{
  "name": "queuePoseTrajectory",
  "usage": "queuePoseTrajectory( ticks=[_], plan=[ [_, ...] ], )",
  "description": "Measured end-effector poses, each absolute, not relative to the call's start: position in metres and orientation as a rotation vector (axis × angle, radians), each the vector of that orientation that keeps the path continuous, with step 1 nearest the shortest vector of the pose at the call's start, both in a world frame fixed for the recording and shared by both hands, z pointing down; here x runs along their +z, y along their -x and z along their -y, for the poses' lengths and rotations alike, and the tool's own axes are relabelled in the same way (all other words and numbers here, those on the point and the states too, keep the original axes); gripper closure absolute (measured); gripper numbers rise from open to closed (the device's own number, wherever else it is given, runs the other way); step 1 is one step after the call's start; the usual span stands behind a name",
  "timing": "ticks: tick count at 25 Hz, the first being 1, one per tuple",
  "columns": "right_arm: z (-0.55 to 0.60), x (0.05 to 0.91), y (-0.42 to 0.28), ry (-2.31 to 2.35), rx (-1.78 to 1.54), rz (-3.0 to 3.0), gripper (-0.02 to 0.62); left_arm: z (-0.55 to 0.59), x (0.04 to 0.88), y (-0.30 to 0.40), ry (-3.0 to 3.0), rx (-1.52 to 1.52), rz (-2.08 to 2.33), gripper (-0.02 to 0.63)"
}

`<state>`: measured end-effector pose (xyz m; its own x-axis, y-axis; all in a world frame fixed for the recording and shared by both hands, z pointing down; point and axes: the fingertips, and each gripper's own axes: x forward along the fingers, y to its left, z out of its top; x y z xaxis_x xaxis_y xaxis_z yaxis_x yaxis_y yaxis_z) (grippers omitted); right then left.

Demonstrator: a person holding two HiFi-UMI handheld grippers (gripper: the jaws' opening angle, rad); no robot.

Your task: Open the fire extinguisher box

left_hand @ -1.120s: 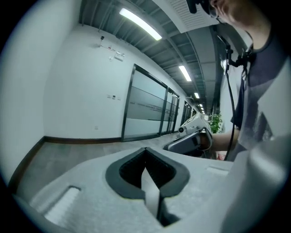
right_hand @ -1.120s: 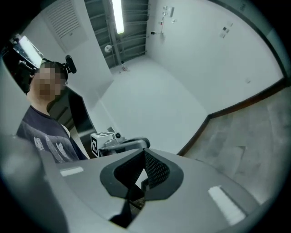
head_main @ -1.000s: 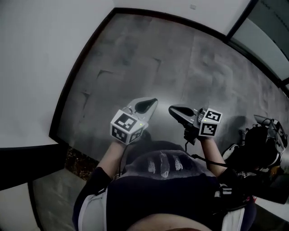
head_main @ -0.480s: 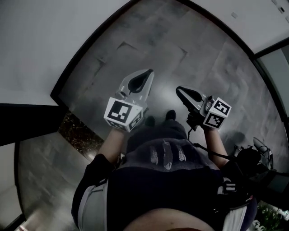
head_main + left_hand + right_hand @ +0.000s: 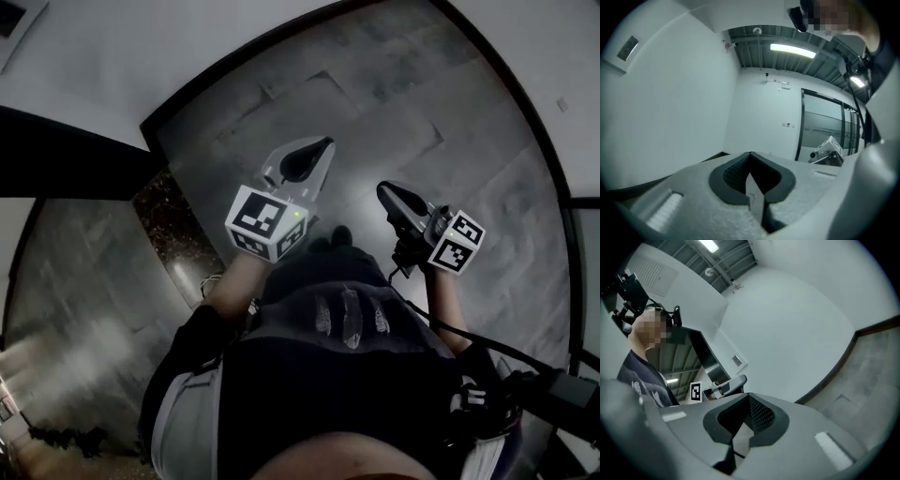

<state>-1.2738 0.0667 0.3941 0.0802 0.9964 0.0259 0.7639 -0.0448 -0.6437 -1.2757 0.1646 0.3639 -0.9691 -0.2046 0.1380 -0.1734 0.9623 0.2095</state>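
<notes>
No fire extinguisher box shows in any view. In the head view my left gripper (image 5: pixel 321 148) is held out in front of the person's body over grey floor, shut, with nothing in it. My right gripper (image 5: pixel 384 190) is beside it, a little lower, also shut and holding nothing. Along the left gripper's own jaws (image 5: pixel 750 155) I see a bare white wall and the right gripper (image 5: pixel 828 150) off to the side. The right gripper view looks past its closed jaws (image 5: pixel 749 396) at a white wall, with the left gripper (image 5: pixel 725 385) beside it.
A white wall with dark skirting (image 5: pixel 225 70) curves round the grey tiled floor (image 5: pixel 450 122). A dark speckled floor strip (image 5: pixel 173 220) lies at the left by a dark band. A small wall plate (image 5: pixel 628 47) is up on the wall. A glass partition (image 5: pixel 825 126) stands further off.
The whole view has swung round: the wall corner and dark band have come in at the left, and the gear at the right has left the picture. Both grippers stay side by side, shut.
</notes>
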Motion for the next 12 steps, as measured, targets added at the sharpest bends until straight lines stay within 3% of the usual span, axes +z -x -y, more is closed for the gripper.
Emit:
queuePoseTrajectory(
  ticks=[4, 12],
  plan=[
    [-0.103, 0.396, 1.288, 1.976, 0.609, 1.557, 0.595, -0.207, 0.368, 1.283, -0.081, -0.271, 2.926, 0.603],
    [-0.110, 0.409, 1.267, 2.126, 0.686, 1.188, 0.595, -0.209, 0.376, 1.224, 0.294, -0.177, 2.884, 0.603]
  ],
)
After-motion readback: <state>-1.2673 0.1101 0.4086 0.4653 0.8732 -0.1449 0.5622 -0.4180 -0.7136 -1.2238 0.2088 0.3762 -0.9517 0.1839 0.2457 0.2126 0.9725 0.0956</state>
